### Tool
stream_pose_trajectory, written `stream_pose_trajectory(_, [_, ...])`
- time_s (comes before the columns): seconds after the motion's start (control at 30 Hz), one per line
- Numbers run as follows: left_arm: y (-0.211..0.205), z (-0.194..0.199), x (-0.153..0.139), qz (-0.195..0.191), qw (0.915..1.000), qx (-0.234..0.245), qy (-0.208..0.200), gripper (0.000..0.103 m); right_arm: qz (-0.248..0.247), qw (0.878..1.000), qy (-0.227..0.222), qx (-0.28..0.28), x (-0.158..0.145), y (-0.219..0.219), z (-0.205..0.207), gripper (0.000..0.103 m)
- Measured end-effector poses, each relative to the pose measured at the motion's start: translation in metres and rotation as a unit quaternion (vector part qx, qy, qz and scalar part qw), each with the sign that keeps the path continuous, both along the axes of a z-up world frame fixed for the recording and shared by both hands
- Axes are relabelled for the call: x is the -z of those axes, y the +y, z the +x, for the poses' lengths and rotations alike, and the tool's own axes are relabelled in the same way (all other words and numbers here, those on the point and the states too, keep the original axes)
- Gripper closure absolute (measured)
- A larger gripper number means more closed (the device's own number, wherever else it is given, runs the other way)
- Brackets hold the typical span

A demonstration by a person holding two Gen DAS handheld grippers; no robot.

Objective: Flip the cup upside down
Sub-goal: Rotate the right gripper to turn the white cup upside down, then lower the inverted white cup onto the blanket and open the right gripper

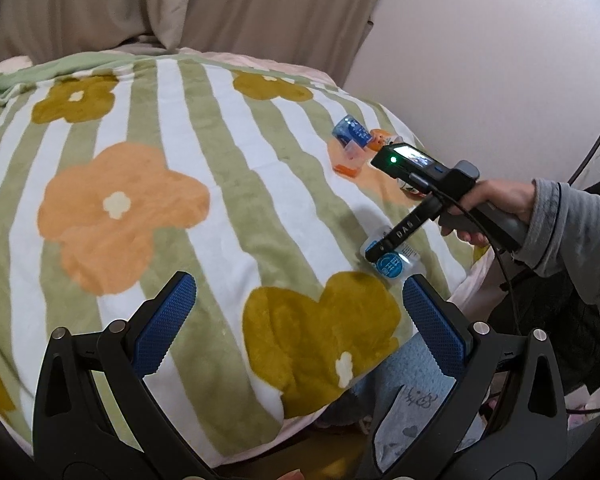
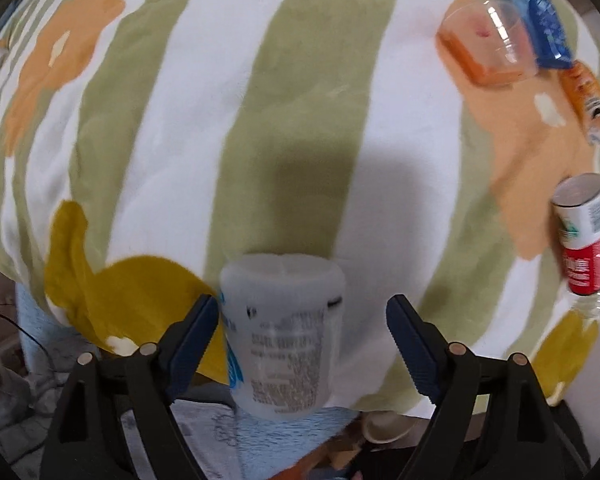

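A translucent white plastic cup [image 2: 282, 328] with printed text and a blue label stands on the striped flower blanket [image 2: 300, 100] near its front edge, closed end up. My right gripper [image 2: 302, 312] is open around it; the left finger touches the cup's side, the right finger stands apart. In the left wrist view the same cup [image 1: 392, 262] sits under the right gripper [image 1: 374, 256], held by a hand from the right. My left gripper [image 1: 300, 296] is open and empty above the blanket [image 1: 180, 160], to the left of the cup.
An orange-based clear cup [image 2: 484, 48], a blue cup [image 2: 540, 24], an orange bottle [image 2: 586, 98] and a red-and-white bottle [image 2: 584, 236] lie on the blanket at the right. The blanket's edge drops off just in front of the cup. Curtains and a wall stand behind.
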State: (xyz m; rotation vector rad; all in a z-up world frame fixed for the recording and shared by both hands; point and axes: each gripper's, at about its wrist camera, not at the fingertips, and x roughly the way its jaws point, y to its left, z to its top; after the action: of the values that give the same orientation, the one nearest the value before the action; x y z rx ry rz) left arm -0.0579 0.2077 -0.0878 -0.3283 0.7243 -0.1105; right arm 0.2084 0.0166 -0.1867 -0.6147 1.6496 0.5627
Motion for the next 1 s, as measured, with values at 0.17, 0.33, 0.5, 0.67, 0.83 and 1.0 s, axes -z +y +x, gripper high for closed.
stream_pose_trajectory(0.17, [0.002,-0.007,0.0,0.001,1.0,-0.006,0.001,0.0,-0.002,0.999,0.031,0.03,0.007,-0.007,0.01,0.033])
stream_pose_trajectory(0.33, [0.001,-0.008,-0.002,-0.001,1.0,-0.007,-0.002,0.0,0.037,0.999,0.014,0.035,-0.008,-0.022,0.012,0.047])
stream_pose_trajectory(0.5, [-0.005,-0.009,-0.006,0.007,0.9995,-0.018,-0.023,0.0,0.201,0.972,-0.119,0.037,-0.072,-0.048,-0.013,0.047])
stream_pose_trajectory(0.67, [-0.015,-0.006,-0.012,-0.006,0.9983,-0.029,-0.051,0.0,0.351,0.876,-0.329,0.04,-0.092,-0.08,-0.054,0.047])
stream_pose_trajectory(0.83, [-0.031,-0.012,-0.023,0.006,0.9954,-0.044,-0.085,0.0,0.388,0.83,-0.394,0.066,-0.05,-0.057,-0.054,0.047])
stream_pose_trajectory(1.0, [-0.044,-0.017,-0.029,0.037,0.9931,-0.049,-0.1,0.0,0.38,0.83,-0.401,0.072,-0.029,-0.052,-0.062,0.047])
